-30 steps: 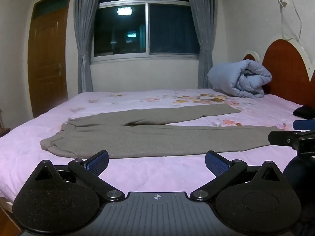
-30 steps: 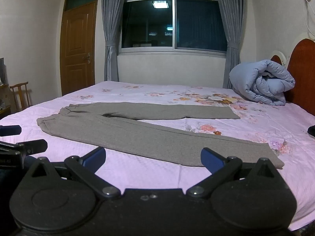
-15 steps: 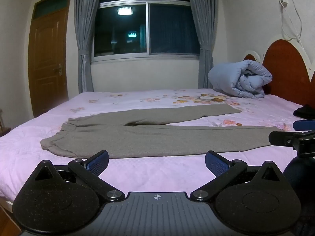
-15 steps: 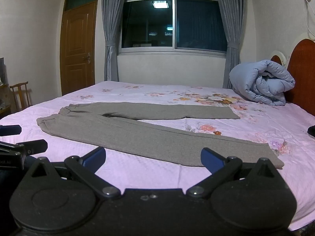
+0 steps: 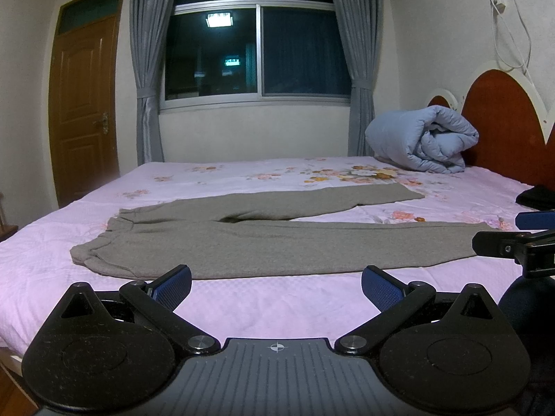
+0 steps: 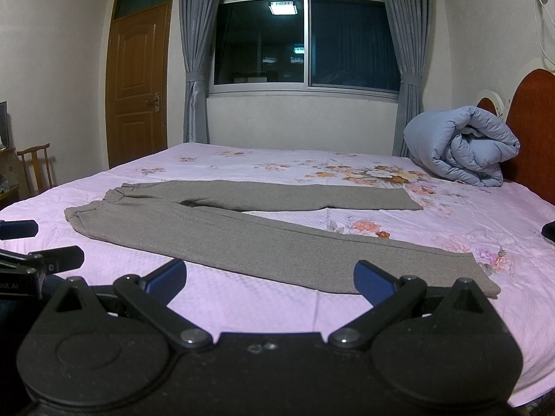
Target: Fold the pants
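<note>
Left wrist view: left gripper (image 5: 276,283) at the near edge of the bed (image 5: 242,312), fingers spread wide, nothing between them.
Pants, left view: grey pants (image 5: 263,242) lie flat on the pink floral sheet, waistband to the left, legs running right in a narrow V; the near leg lies just beyond the fingertips, untouched.
Neighbour, left view: right gripper (image 5: 513,239) enters at the right edge, near the cuff of the near leg.
Background, left view: rolled blue duvet (image 5: 421,138) far right against the headboard (image 5: 503,128); a dark item (image 5: 536,197) on the sheet at the right edge, too cropped to identify.

Right wrist view: right gripper (image 6: 270,279) likewise at the near bed edge, fingers spread wide and empty.
Pants, right view: pants (image 6: 242,228) run from the waistband, far left, to the near-leg cuff at near right, just beyond the right finger.
Neighbour, right view: left gripper (image 6: 41,248) shows at the left edge, near the waistband.

Step in hand: opening approach, judged; no fold is made yet.
Next move: probably lower one gripper at the waistband and the other at a cuff, pinch the fabric, and lay one leg over the other.
Containers: none visible in either view; the bed alone carries the pants.
</note>
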A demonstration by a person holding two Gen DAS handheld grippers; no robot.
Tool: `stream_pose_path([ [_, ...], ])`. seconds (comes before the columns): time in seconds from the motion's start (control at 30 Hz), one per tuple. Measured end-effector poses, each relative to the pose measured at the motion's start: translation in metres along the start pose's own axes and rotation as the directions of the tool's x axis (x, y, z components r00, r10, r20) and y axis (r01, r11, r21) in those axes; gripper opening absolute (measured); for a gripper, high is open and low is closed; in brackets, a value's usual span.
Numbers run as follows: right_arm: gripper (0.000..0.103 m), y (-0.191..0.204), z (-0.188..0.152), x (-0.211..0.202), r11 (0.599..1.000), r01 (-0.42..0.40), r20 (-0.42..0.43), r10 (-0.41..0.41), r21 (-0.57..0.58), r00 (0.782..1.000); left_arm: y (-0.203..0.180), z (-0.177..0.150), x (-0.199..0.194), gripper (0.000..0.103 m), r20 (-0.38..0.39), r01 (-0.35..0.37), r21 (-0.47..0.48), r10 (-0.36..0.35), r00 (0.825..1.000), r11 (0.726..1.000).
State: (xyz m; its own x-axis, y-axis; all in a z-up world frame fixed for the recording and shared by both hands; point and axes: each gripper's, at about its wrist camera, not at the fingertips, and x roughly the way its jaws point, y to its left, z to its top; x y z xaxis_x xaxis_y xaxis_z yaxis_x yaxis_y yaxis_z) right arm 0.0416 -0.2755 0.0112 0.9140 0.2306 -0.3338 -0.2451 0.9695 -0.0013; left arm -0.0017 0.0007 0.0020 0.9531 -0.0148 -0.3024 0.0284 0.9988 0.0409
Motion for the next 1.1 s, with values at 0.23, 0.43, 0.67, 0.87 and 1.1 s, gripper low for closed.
stream_pose_path([
  [0.23,0.097,0.001,0.0,-0.001,1.0,0.0,0.0,0.0,-0.001,1.0,0.0,0.0,0.0,0.103,-0.001,0.001,0.0,-0.001,1.0,1.0],
  [0.43,0.097,0.001,0.0,-0.004,1.0,0.002,0.001,-0.002,0.008,1.0,0.0,0.003,0.003,0.103,-0.014,0.001,-0.02,-0.001,1.0,1.0],
  [0.67,0.097,-0.018,0.015,0.012,0.999,0.006,0.014,-0.006,0.038,1.0,0.042,0.025,0.031,0.103,-0.074,-0.085,-0.088,0.079,0.994,0.992],
  [0.87,0.097,-0.031,0.062,0.063,0.999,0.031,0.023,-0.031,0.033,0.999,0.12,0.056,0.104,0.103,-0.134,-0.163,-0.13,0.146,0.98,0.978],
  [1.1,0.097,-0.035,0.107,0.16,0.998,0.037,-0.007,-0.036,0.054,0.999,0.207,0.077,0.194,0.103,-0.214,-0.2,-0.193,0.157,0.964,0.961],
])
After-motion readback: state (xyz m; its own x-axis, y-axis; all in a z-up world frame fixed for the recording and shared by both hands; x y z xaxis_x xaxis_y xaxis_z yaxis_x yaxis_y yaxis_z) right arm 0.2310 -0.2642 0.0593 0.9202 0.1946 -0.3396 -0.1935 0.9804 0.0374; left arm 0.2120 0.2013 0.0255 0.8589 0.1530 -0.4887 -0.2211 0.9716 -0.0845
